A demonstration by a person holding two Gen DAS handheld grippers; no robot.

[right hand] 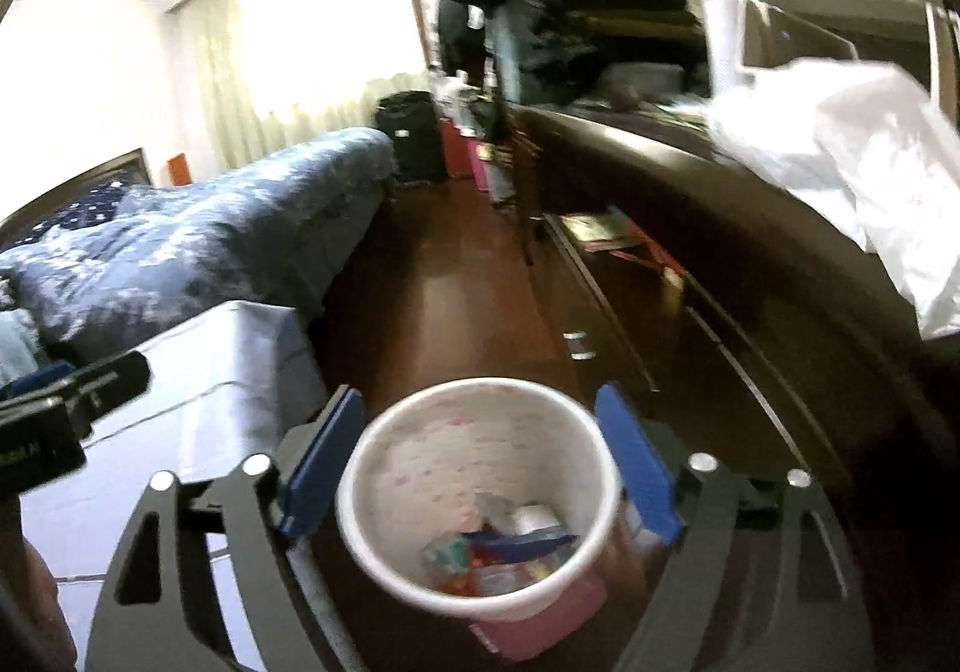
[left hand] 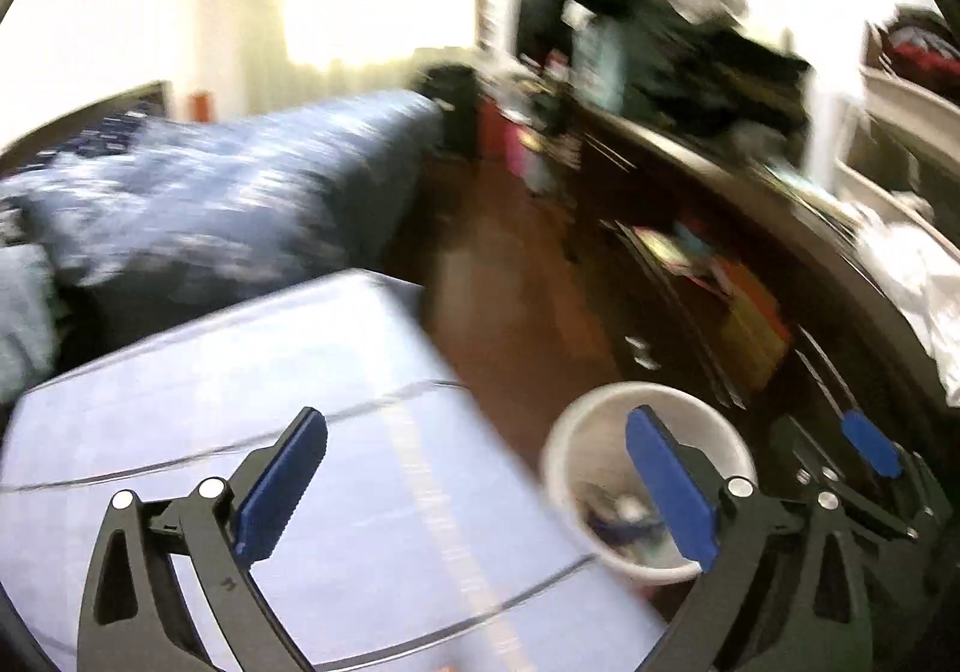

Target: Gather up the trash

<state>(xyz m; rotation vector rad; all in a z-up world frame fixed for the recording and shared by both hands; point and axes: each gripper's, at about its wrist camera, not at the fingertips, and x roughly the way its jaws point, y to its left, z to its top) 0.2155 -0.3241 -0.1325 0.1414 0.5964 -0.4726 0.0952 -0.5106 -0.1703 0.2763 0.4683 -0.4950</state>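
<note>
A small round bin (right hand: pixel 480 492), white inside and pink outside, stands on the dark wooden floor and holds several colourful wrappers (right hand: pixel 504 552). My right gripper (right hand: pixel 480 465) hovers right above it, open; its blue pads (right hand: pixel 324 462) frame the rim without pressing on it. My left gripper (left hand: pixel 477 486) is open and empty, over the edge of a pale white tabletop (left hand: pixel 210 432). In the left wrist view the bin (left hand: pixel 594 432) sits partly behind my right-hand finger, and a blue fingertip (left hand: pixel 871 444) of the right gripper shows beside it.
A bed with a blue patterned duvet (right hand: pixel 198 246) lies to the left. A long dark dresser (right hand: pixel 750 264) runs along the right, with a crumpled white bag (right hand: pixel 858 180) and stacked clothes (right hand: pixel 606 12) on top. A strip of floor (right hand: pixel 444 300) runs between them.
</note>
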